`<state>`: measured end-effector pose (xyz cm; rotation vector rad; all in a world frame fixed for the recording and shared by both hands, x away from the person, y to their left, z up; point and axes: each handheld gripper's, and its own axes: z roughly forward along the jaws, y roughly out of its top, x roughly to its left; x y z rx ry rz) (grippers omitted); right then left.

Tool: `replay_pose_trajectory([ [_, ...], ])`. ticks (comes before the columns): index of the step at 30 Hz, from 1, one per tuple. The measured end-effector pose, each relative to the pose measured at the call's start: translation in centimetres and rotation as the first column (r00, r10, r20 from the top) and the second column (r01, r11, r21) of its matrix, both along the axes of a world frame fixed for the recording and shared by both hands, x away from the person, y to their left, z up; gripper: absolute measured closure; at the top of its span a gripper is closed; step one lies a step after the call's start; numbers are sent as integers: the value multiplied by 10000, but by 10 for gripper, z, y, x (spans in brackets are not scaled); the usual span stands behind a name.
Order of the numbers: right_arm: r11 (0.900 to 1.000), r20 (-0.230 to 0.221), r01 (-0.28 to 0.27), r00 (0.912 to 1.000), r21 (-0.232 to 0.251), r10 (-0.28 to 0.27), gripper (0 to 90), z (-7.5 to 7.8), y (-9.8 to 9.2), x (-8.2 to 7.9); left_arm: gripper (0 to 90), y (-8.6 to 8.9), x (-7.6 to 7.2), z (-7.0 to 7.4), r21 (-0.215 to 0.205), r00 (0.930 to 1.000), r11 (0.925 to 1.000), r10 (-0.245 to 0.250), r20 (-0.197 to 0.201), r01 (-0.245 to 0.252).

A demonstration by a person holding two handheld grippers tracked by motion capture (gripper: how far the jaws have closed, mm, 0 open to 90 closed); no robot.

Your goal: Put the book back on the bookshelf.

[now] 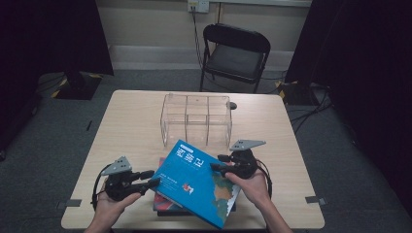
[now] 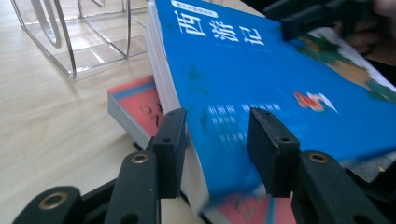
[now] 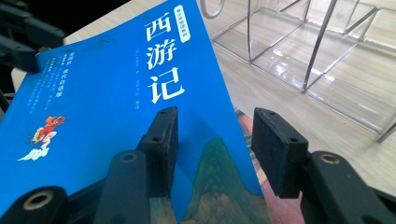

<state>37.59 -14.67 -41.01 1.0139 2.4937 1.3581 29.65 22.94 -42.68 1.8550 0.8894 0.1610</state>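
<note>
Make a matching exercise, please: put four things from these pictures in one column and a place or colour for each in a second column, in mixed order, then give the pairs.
Things:
1. blue book
2. red book
3. clear organizer
4. folding chair

Places or colours:
A. black, on the floor beyond the table
B. transparent, standing at the middle of the table
C. lying flat under another book
D. tilted, between the left hand-held gripper and the right hand-held gripper

Pairs: 1-D, 2-C, 3-B, 4-A

book (image 2: 261, 70): glossy paper cover shining | rack (image 1: 196, 119): clear smooth plastic | desk (image 1: 131, 126): pale matt wood | fingers (image 3: 279, 140): matt black
</note>
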Motion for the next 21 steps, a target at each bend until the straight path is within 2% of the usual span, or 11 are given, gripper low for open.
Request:
replay_pose_trajectory([
  [1,10000,-104,31,9999,41,-30,514,0,-1,0,571,2,-4,-1,-4,10000,10000,-23,33,23],
  [2,9997,-164,129,9998,199,-126,513,-2,-2,0,571,3,-10,-3,519,10000,9986,-24,29,22],
  [5,9989,-270,155,9995,443,-143,514,-4,-4,1,571,4,-14,-8,474,10000,9989,55,-34,-53],
  [7,9991,-241,119,9997,405,-109,518,-4,-4,1,578,6,-11,-10,309,9998,9995,-74,-158,79],
  [8,9992,-193,-45,9998,405,53,560,-3,-4,0,576,6,-11,-9,240,10000,9997,-66,-47,67],
  [11,9999,107,-49,9999,141,48,559,-2,-2,-4,580,6,-8,-7,227,9999,9996,-156,-52,157],
  [13,9998,115,-125,9999,127,123,558,-2,-3,-5,572,7,-8,-10,53,10000,10000,-46,-64,46],
  [14,9998,115,-125,9999,127,123,558,-2,-3,-5,573,7,-8,-10,53,10000,10000,-46,-64,46],
  [17,10000,114,-34,9999,68,33,558,-2,-5,-9,585,4,-9,-9,413,9999,9991,79,74,-82],
  [19,10000,145,37,9999,14,-37,557,-2,-6,-13,587,4,-4,-11,240,9996,9994,246,-124,-243],
  [21,10000,196,84,9998,-25,-83,555,-2,-9,-16,590,3,-1,-11,357,9995,9989,304,-48,-302],
])
